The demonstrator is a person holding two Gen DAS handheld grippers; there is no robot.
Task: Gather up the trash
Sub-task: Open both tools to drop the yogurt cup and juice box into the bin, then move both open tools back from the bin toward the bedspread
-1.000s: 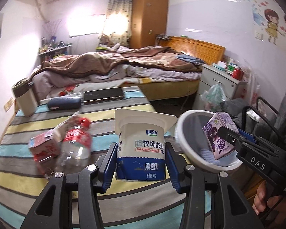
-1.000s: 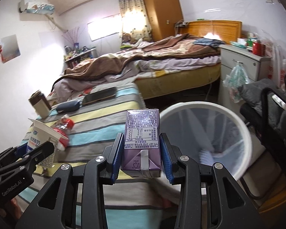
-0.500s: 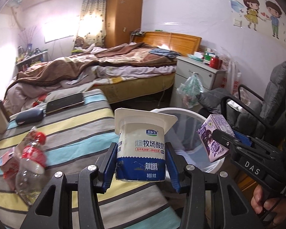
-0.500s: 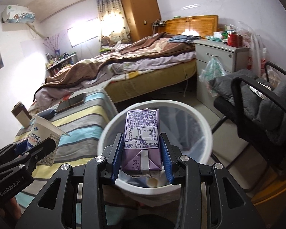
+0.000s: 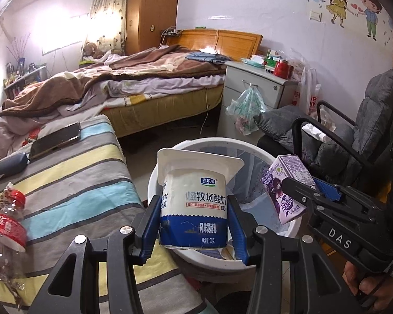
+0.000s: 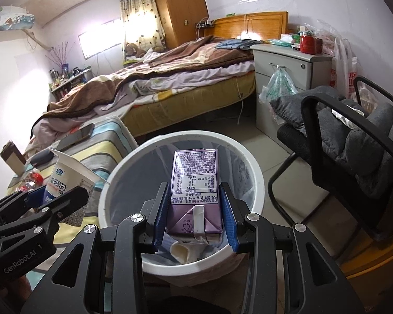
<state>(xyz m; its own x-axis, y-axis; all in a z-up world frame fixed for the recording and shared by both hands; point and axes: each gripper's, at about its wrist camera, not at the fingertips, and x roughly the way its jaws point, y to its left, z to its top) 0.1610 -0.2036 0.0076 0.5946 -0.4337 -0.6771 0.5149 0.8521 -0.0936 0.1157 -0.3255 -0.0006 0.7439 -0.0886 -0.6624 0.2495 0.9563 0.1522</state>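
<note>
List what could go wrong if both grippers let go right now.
1. The yogurt cup in the left gripper looks to sit over the near rim of the bin, by the striped table; released here it may clip the rim and fall outside.
2. The purple carton in the right gripper is over the opening, but both items are close, so they could collide on the way down.

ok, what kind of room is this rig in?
A lived-in home bedroom, by the look of it: an unmade bed with a wooden headboard, a tall wooden wardrobe by the curtained window, and a bedside cabinet crowded with household bits.
</note>
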